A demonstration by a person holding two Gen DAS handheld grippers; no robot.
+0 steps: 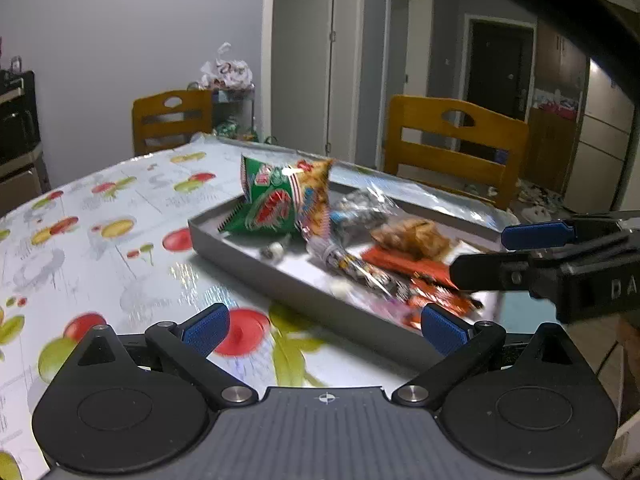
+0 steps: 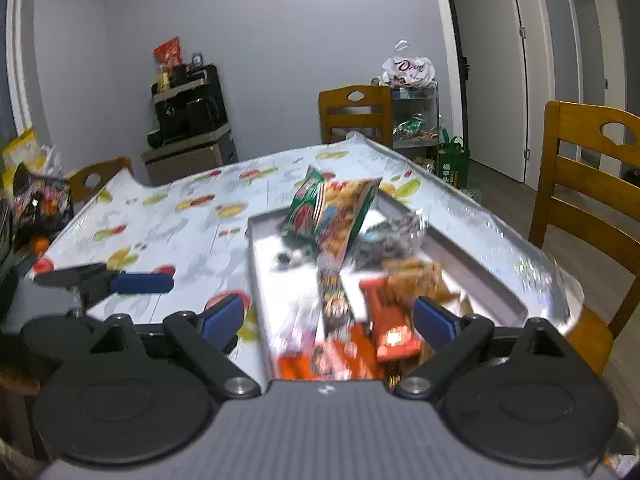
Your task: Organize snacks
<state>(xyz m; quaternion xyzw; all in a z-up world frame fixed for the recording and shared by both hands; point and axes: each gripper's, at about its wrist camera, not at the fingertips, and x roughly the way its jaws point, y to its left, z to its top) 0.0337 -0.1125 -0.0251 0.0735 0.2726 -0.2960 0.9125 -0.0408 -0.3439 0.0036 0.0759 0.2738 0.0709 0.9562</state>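
Both hand-held grippers, left (image 1: 324, 330) and right (image 2: 328, 316), are spread, empty; we'd pinch the light, crinkly bags (image 1: 280, 200) in the tray (image 1: 240, 250) at their seams

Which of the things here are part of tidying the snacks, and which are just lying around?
Part of the job:
- grey tray
- green snack bag
- orange wrappers
- clear bag of dark sweets
- left gripper and right gripper, both open and empty

Just lying about:
- wooden chairs
- white plastic bag on the cart
- black appliance stand
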